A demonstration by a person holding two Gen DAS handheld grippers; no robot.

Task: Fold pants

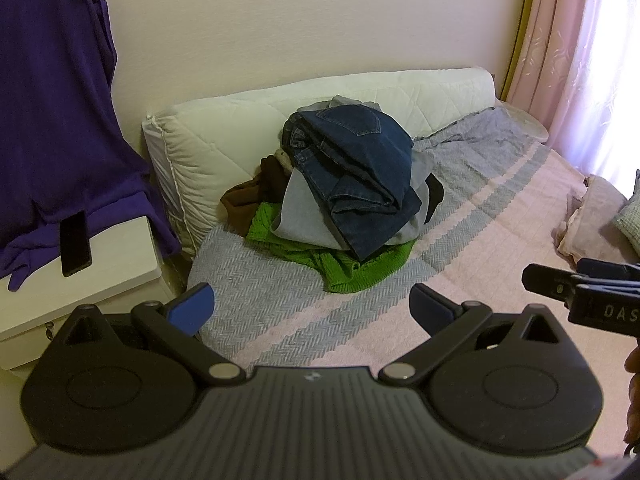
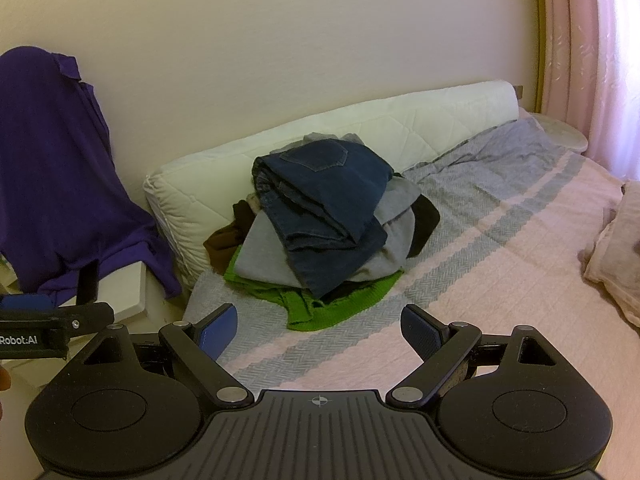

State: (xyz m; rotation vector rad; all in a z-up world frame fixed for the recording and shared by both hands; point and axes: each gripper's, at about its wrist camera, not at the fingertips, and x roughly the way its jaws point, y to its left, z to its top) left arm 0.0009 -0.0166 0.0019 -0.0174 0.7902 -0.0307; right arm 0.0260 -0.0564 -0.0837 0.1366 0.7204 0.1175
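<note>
Dark blue jeans [image 1: 356,176] [image 2: 328,204] lie crumpled on top of a pile of clothes on the bed, against a white cushion. Under them are grey [image 1: 300,216], green [image 1: 352,268] and brown [image 1: 256,196] garments. My left gripper [image 1: 312,308] hovers open over the bedspread, short of the pile, with nothing between its blue pads. My right gripper [image 2: 318,328] is also open and holds nothing, at about the same distance from the pile. Each gripper shows at the edge of the other's view.
The bed [image 1: 500,208] has a pink and grey striped spread. A white quilted cushion [image 1: 224,140] lines the wall. To the left stands a white nightstand [image 1: 112,272] with a phone [image 1: 75,244] and a purple garment [image 1: 52,100]. Pink curtains [image 1: 580,48] hang at right; folded cloth [image 2: 616,248] lies on the bed's right.
</note>
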